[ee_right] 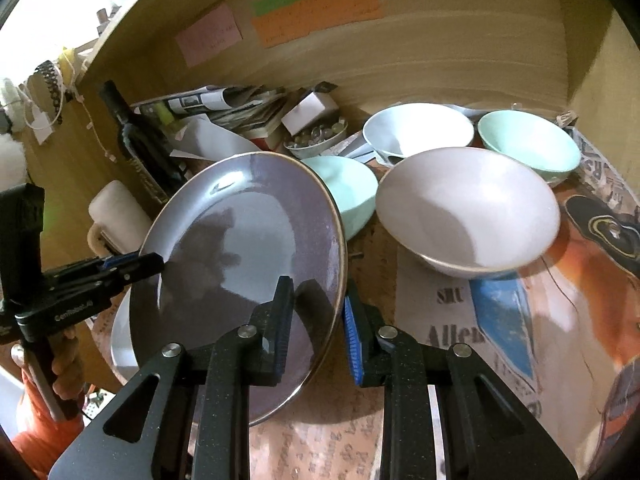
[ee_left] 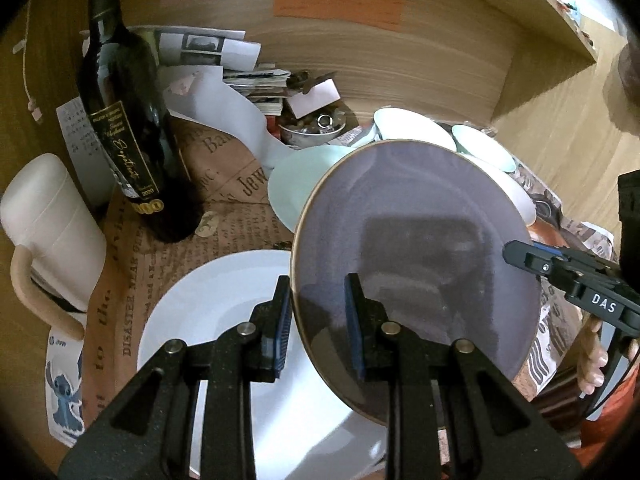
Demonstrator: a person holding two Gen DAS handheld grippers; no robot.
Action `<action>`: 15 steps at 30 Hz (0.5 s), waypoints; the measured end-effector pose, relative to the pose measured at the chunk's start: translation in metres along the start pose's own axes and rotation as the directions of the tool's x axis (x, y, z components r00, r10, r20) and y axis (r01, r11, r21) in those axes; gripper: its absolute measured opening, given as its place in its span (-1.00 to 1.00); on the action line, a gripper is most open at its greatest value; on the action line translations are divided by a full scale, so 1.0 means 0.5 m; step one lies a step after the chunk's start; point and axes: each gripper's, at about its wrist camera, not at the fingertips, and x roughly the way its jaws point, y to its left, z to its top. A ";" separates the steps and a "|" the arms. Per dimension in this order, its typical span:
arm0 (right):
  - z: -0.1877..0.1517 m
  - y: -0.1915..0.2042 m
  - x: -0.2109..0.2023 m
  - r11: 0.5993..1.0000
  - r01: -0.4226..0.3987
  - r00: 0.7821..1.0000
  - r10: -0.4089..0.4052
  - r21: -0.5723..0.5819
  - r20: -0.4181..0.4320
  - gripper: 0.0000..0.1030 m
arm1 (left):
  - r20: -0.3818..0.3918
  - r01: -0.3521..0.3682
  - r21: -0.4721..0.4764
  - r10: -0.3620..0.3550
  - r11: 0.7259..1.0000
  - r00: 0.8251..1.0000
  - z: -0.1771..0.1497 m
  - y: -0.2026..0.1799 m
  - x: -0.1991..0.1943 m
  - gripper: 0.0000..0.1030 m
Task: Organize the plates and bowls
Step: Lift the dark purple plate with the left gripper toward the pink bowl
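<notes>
- Wooden shelf walls (ee_right: 440,60) enclose a surface lined with printed newspaper sheets (ee_left: 168,264); coloured paper notes (ee_right: 316,8) are stuck to the back wall.
- Left gripper (ee_left: 318,320): jaws clamped on the left rim of a round grey-purple glazed plate with a brown edge (ee_left: 416,248).
- Right gripper (ee_right: 316,320): jaws clamped on the opposite rim of the same plate, which is tilted and held clear of the surface between both grippers.
- Below the left jaws lies a large white round plate (ee_left: 208,312).
- Beyond the right jaws stand a pale grey bowl (ee_right: 468,208), a white bowl (ee_right: 416,128) and a mint-green bowl (ee_right: 528,144).
- Left of the left jaws stands a dark glass wine bottle (ee_left: 120,112), upright.
</notes>
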 end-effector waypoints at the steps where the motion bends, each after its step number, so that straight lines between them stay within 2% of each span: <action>1: -0.004 -0.002 -0.005 1.000 0.001 1.000 -0.001 0.000 0.002 -0.57 | 0.001 0.000 0.000 0.000 1.000 1.000 -0.003 -0.006 -0.003 -0.52; 15: -0.047 -0.048 -0.057 1.000 0.019 1.000 -0.019 0.011 0.007 -0.58 | -0.003 0.015 0.009 -0.015 1.000 1.000 -0.043 -0.088 -0.019 -0.52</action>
